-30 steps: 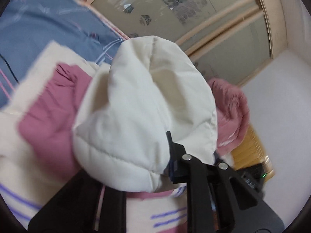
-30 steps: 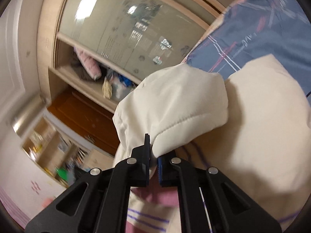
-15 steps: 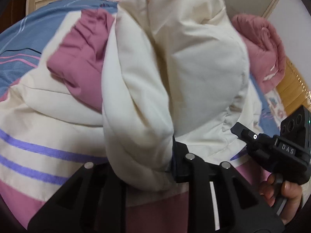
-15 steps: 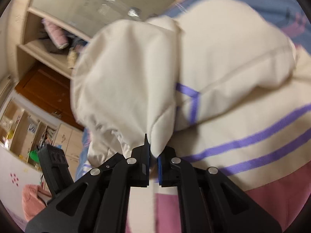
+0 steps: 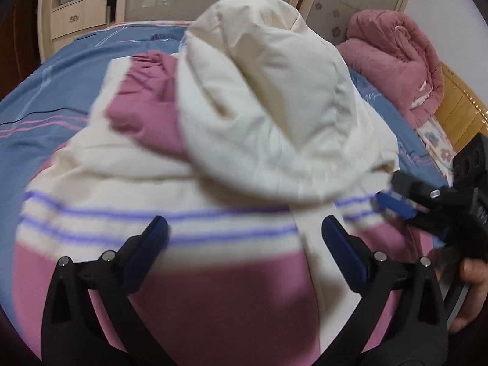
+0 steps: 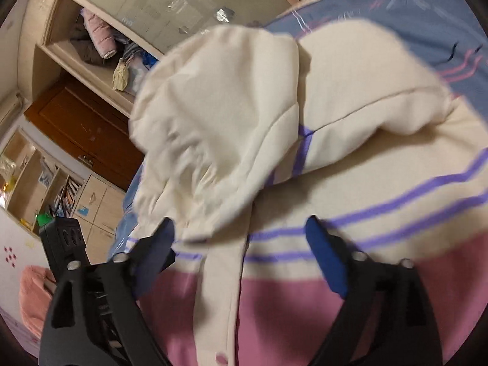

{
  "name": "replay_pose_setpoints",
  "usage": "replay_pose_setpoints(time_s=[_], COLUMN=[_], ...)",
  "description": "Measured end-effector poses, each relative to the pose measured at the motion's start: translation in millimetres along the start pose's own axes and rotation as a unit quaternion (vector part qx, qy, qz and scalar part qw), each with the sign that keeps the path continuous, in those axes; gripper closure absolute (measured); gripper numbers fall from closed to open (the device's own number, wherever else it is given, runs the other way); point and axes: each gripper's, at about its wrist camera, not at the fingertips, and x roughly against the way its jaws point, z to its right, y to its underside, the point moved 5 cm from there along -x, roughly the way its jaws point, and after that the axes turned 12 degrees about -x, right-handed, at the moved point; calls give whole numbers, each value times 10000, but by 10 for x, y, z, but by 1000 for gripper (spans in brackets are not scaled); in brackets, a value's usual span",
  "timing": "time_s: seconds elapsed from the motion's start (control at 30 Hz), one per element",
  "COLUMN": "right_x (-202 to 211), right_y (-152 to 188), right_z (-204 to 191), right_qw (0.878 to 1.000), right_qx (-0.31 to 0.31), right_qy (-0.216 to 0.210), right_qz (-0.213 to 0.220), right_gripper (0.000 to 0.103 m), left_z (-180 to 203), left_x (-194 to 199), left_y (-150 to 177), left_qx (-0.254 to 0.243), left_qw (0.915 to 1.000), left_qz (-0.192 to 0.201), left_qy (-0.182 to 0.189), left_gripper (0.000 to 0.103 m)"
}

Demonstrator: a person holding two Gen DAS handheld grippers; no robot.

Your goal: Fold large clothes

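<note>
Both grippers, left gripper [image 5: 244, 238] and right gripper [image 6: 241, 238], are opening wide, gripping nothing; the cream hood [image 5: 268, 116] of the cream-and-pink striped padded jacket [image 5: 213, 289] lies folded just ahead on the bed [image 5: 45, 106]. Further folds likely remain.

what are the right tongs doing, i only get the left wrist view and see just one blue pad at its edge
Observer: In the right wrist view the right tongs have their jaws opening, and no cloth is pressed between the pads.
Operator: where's the hood from there
Observer: The cream hood lies folded down on the jacket, with its lower edge just ahead of the tongs.
Operator: anything under the gap
Observer: The jacket's cream front strip runs straight through the gap between the tongs.
</note>
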Motion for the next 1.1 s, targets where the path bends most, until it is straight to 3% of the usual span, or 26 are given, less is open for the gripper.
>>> replay_pose_setpoints(time_s=[0.07,0.17,0.3,0.5,0.73,1.1], right_x=[254,700,1214,1515,1670,1567], right_y=[35,206,586,1021,1329,1353], right_z=[-22,-61,24,300,269,253], right_qw=[9992,9929,9747,9698,9548,9579], right_qx=[312,907,1630,1522,1868,1880], right_qy=[212,487,891,1149,1412,1414], right_qz=[158,601,1244,1523,1831,1646], right_gripper=[13,4,1,1,1,1], left_z=[14,21,133,272,374,390], left_x=[278,750,1147,1476,1586,1558], left_y=[76,253,515,1015,1457,1519], left_qx=[-105,-196,-386,-542,-544,-498], left_qw=[9997,9971,9908,9836,9834,9852], left_qz=[52,498,784,920,888,944], left_qy=[-231,-544,-1030,-1456,-1486,-1344], left_gripper=[2,2,2,2,2,2])
